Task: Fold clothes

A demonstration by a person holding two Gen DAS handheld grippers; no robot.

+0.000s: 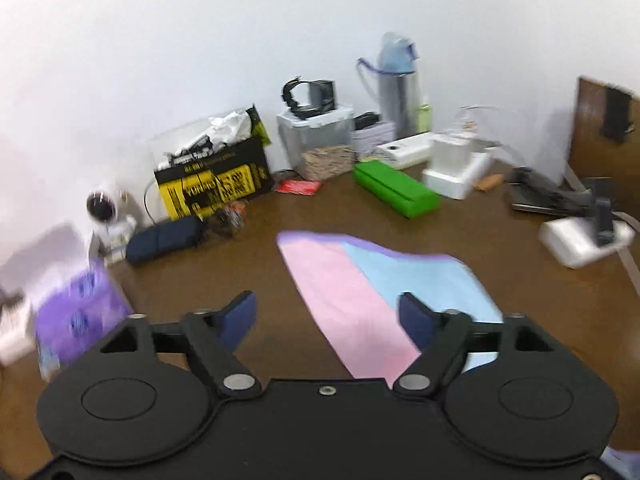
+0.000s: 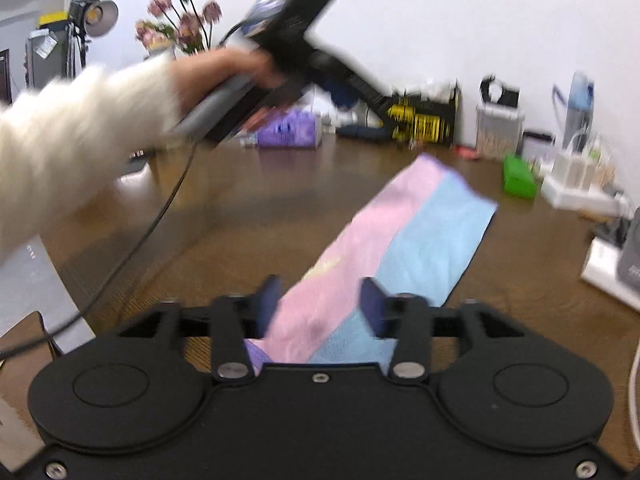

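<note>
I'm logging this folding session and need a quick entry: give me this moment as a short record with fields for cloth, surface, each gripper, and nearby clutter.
cloth: pink and blue cloth with a purple edge, lying in a long strip
surface: brown wooden table
left gripper: open, empty, above the cloth; held up in the person's hand in the right wrist view
right gripper: open, fingers either side of the cloth's near end, no grip visible
clutter: green box, yellow and black box, purple tissue pack along the wall
image: motion-blurred
</note>
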